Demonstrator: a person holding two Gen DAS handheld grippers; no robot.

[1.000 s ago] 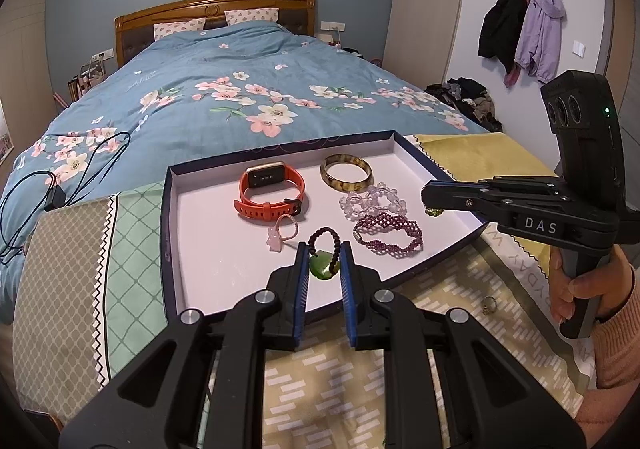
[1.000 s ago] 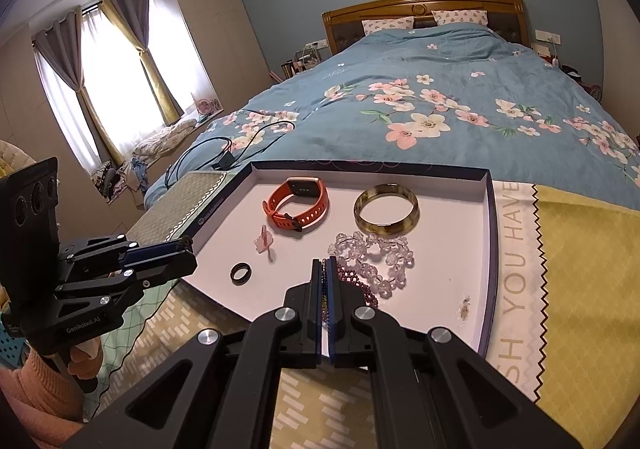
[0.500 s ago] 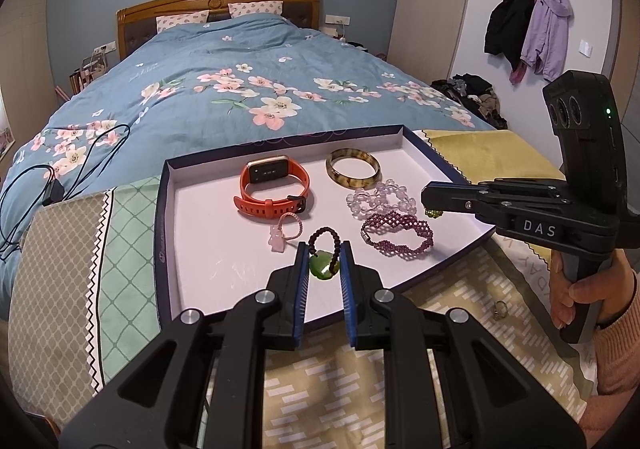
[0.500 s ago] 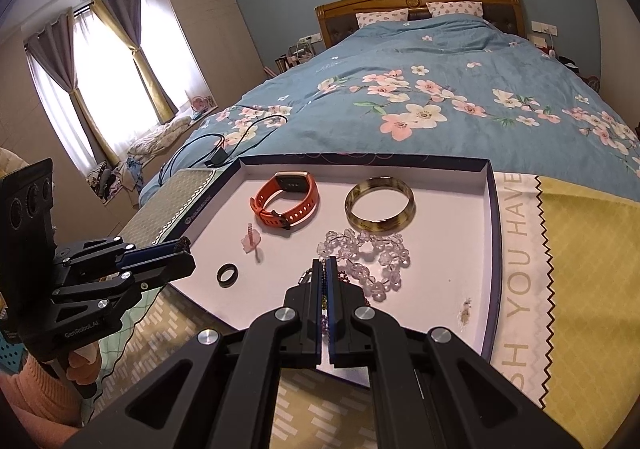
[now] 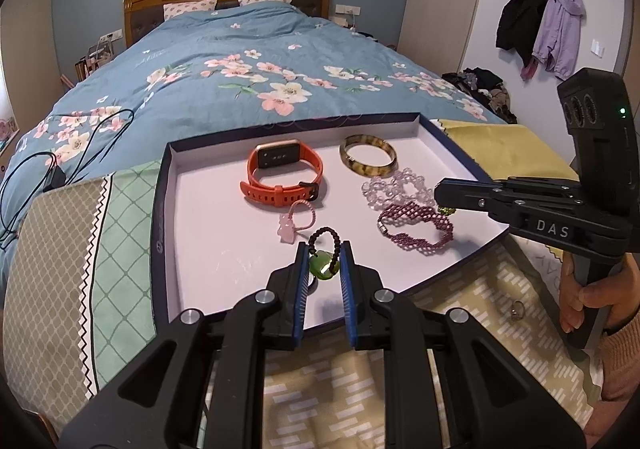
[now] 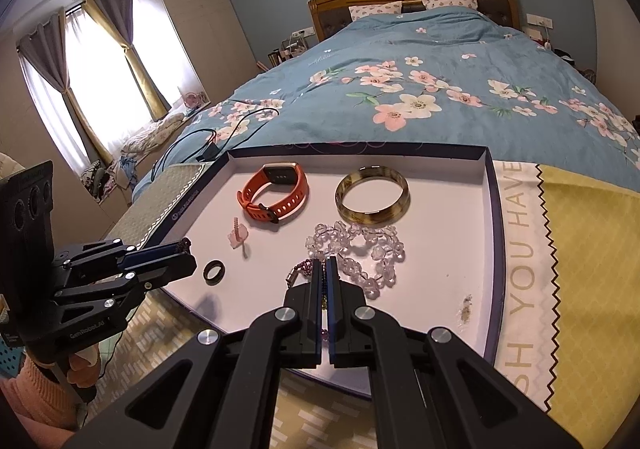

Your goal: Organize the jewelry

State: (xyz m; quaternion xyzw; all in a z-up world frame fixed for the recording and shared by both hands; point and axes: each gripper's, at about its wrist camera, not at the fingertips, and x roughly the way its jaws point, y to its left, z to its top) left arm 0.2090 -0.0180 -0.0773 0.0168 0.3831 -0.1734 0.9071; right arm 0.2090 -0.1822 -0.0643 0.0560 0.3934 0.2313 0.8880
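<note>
I hold a green jade pendant (image 5: pixel 324 266) on a dark beaded cord between my left jaws, which are clenched on it; the stone is rounded and glossy, and its cord loops up in a small ring of black-brown beads just above the tips. My left gripper (image 5: pixel 324 263) hangs over the near part of the tray (image 5: pixel 160 217), a shallow box with a white floor and dark blue walls.

Inside the tray lie the other pieces. A pink bead bracelet with a pale pink charm (image 5: pixel 298 217) sits just beyond the pendant. Behind it is an orange smartwatch (image 5: pixel 282 177), strap buckled into a loop. To its right a mottled amber bangle (image 5: pixel 368 159) lies flat, and near that a clear crystal bead bracelet (image 5: pixel 394 189) rests bunched up, touching a woven purple bracelet (image 5: pixel 416 227).

My right gripper (image 6: pixel 325 281) is over the tray's right side with its jaws pressed together on something small and yellow-green (image 5: pixel 447 211); from the poor angle I think it is a bead piece, but I cannot be sure. A small ring (image 5: pixel 517 309) lies outside the tray on the patterned cloth (image 5: pixel 320 389) that covers the foot of the bed (image 5: pixel 248 61).
</note>
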